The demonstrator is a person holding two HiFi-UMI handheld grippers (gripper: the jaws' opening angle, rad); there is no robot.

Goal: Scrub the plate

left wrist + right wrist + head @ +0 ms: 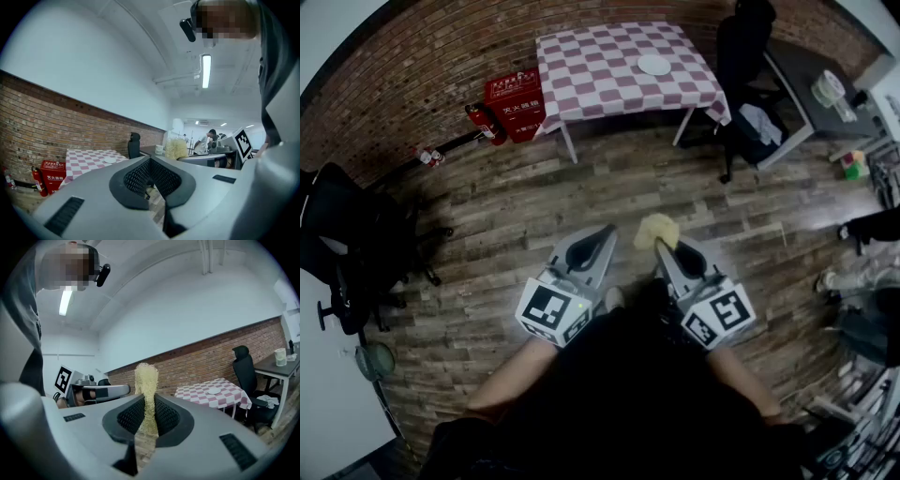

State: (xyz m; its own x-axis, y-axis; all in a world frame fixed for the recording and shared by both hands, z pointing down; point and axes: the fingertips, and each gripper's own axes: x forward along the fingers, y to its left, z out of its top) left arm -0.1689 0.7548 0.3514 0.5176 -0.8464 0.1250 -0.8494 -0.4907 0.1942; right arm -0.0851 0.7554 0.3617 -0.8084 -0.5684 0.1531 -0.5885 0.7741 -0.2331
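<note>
Scrubber (146,380) between right jaws — plate (654,65) afar

The plate (654,65) on the checkered table (600,84) is too small to tell clean from soiled, and the print on the red box (516,105) is unreadable. The lower part of the yellow mesh scrubber (146,380) is hidden inside the right gripper (146,404), and a person's legs (867,274) are cut off by the head view's right edge.

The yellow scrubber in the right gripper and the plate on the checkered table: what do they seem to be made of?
The scrubber looks like a coarse, matte mesh of pale yellow fibres, perhaps loofah or plastic netting. Its open weave shows where the right gripper pinches it. The plate is white and smooth, probably ceramic or plastic, but it is too far away to tell.
</note>
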